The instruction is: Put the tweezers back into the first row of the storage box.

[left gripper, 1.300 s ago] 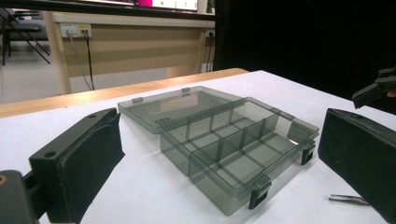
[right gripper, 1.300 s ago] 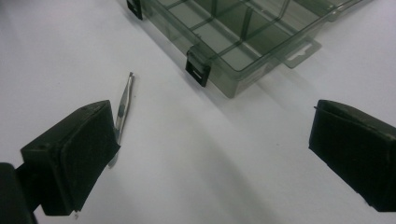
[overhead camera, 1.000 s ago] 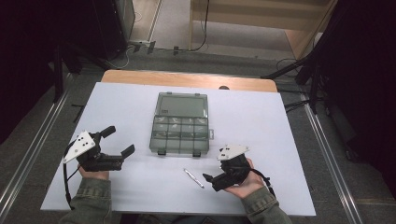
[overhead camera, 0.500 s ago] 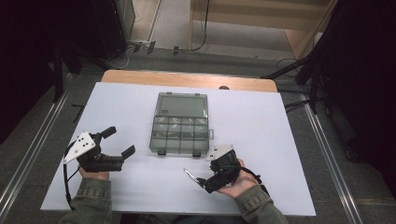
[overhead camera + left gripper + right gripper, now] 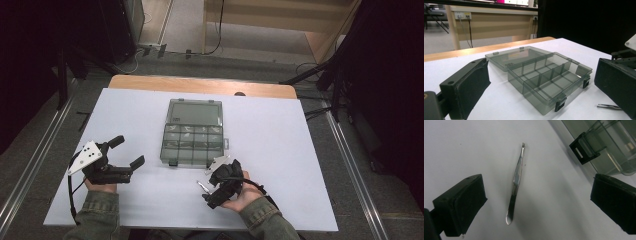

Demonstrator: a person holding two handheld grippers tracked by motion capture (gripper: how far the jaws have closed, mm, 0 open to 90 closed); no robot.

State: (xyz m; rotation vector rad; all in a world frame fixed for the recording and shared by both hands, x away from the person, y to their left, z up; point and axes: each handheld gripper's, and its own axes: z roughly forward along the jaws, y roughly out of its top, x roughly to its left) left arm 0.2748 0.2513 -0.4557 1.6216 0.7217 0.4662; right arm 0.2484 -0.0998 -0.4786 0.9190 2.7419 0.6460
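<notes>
A smoky clear compartment box lies open mid-table, its lid flat behind it. Small metal tweezers lie on the white table just in front of the box's right latch. My right gripper tilts down over the tweezers, jaws open, one on each side and apart from them. My left gripper rests open at the table's left, pointing at the box, with nothing between its jaws.
The white table top has a wooden strip along its far edge. Metal rails run along both sides. The floor behind holds dark stands and cables.
My right gripper has moved left and tipped down until its open jaws straddle the tweezers. The left gripper and the box have stayed put.
</notes>
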